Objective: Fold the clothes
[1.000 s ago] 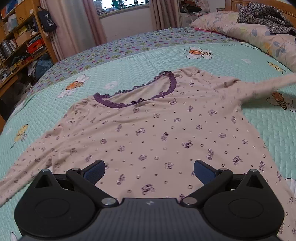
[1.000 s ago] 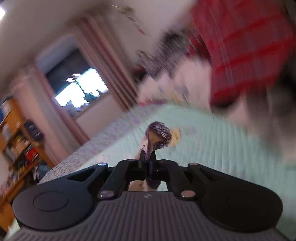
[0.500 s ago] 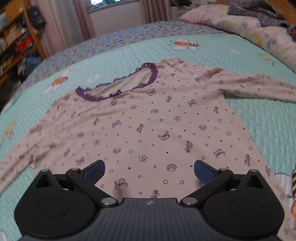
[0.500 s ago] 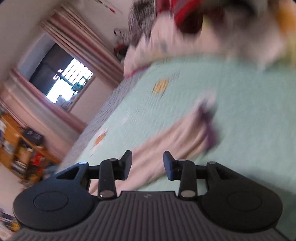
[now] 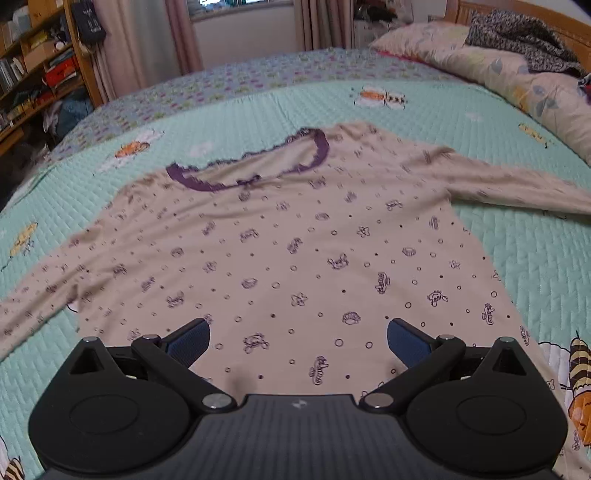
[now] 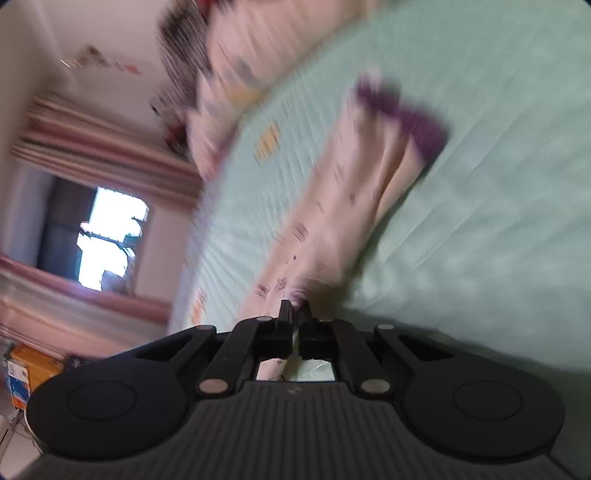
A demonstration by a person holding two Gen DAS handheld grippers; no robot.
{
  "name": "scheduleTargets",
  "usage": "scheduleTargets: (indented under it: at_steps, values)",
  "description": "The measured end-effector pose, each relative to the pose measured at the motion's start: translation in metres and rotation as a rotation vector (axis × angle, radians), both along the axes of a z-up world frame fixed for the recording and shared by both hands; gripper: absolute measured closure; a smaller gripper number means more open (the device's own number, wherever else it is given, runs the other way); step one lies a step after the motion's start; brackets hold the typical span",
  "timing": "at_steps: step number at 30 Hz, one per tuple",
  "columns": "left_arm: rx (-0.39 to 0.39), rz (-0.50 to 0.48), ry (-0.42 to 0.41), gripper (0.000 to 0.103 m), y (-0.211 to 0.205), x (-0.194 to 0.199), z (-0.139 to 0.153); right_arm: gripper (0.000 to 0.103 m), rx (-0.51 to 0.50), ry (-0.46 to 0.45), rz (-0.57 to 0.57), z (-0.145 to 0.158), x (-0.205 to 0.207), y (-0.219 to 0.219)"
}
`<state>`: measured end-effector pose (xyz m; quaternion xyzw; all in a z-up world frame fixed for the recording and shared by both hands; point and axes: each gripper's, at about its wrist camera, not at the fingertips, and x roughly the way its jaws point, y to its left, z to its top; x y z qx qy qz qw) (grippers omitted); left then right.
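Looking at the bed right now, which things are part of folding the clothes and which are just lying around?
Part of the job:
- pink long-sleeved top, spread flat on the bedspread
- its sleeve, pinched in the right hand-held gripper
- left hand-held gripper, open above the hem

Just lying about:
- pillow
- dark patterned garment on it
- bookshelf
- curtains

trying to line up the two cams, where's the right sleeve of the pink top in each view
Left wrist: the right sleeve runs from the shoulder, right of centre, off the right edge, lying on the quilt; the left tongs hover open over the hem.
Right wrist: the sleeve fills the centre, blurred, from the shut right tongs up to its purple cuff.
Shared landmark: the pillow at the head of the bed.
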<state>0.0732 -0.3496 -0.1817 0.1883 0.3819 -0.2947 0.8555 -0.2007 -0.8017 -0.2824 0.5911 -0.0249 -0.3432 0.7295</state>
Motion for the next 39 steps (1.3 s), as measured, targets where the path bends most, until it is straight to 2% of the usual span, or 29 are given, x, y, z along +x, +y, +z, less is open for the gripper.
scheduleTargets:
  at_steps: [2,4,6,7,9,11,12,14,19,22,24,26,29,31,33,36,39]
  values:
    - [0.001,0.007,0.022,0.001,0.003,0.004,-0.005,0.1,-0.03,-0.021,-0.066,0.002,-0.035,0.019]
    - [0.0,0.019,0.06,0.001,0.002,0.007,-0.011,0.094,0.021,0.008,-0.076,-0.012,-0.051,0.028]
    - [-0.012,0.016,0.074,0.001,0.002,0.004,-0.01,0.099,0.043,0.0,-0.059,-0.025,-0.059,0.031]
    - [-0.016,0.008,0.061,0.001,0.002,0.0,-0.008,0.095,0.028,0.003,-0.06,-0.022,-0.062,0.033]
    - [-0.011,-0.009,0.024,0.001,0.004,-0.006,-0.004,0.083,-0.044,0.065,-0.079,-0.005,-0.064,0.04]
    - [-0.005,-0.011,0.022,0.001,0.004,-0.005,-0.005,0.083,-0.16,0.116,-0.075,0.018,-0.062,0.056]
    - [-0.004,-0.004,0.031,0.001,0.005,-0.004,-0.006,0.082,-0.211,0.105,-0.038,0.029,-0.057,0.062]
    - [-0.009,0.016,0.059,0.001,0.006,0.0,-0.009,0.075,-0.26,0.064,0.095,0.045,-0.031,0.064]
    - [0.004,-0.012,0.061,0.001,0.014,-0.009,-0.013,0.074,-0.264,-0.01,0.528,0.058,0.077,0.085]
    - [0.009,-0.04,0.058,0.001,0.032,-0.021,-0.012,0.074,-0.222,0.04,0.753,0.05,0.128,0.115]
    - [0.014,-0.039,0.058,0.001,0.053,-0.029,-0.01,0.074,-0.201,0.086,0.853,0.04,0.138,0.135]
    - [0.01,-0.021,0.07,0.001,0.083,-0.035,-0.005,0.074,-0.188,0.12,0.906,0.034,0.116,0.157]
    - [-0.005,0.058,0.087,0.001,0.142,-0.041,0.007,0.073,-0.142,0.143,0.941,0.031,0.055,0.183]
    - [-0.024,0.126,0.096,0.001,0.183,-0.047,0.012,0.064,-0.088,0.155,0.967,0.03,0.019,0.192]
    - [-0.05,0.206,0.114,0.001,0.222,-0.052,0.014,0.059,-0.033,0.164,0.99,0.028,-0.011,0.199]
    - [-0.132,0.316,0.186,0.001,0.273,-0.058,0.009,0.054,0.018,0.165,0.993,0.021,-0.031,0.212]
    - [-0.188,0.399,0.281,0.001,0.306,-0.053,-0.006,0.053,0.069,0.166,0.996,0.014,-0.051,0.225]
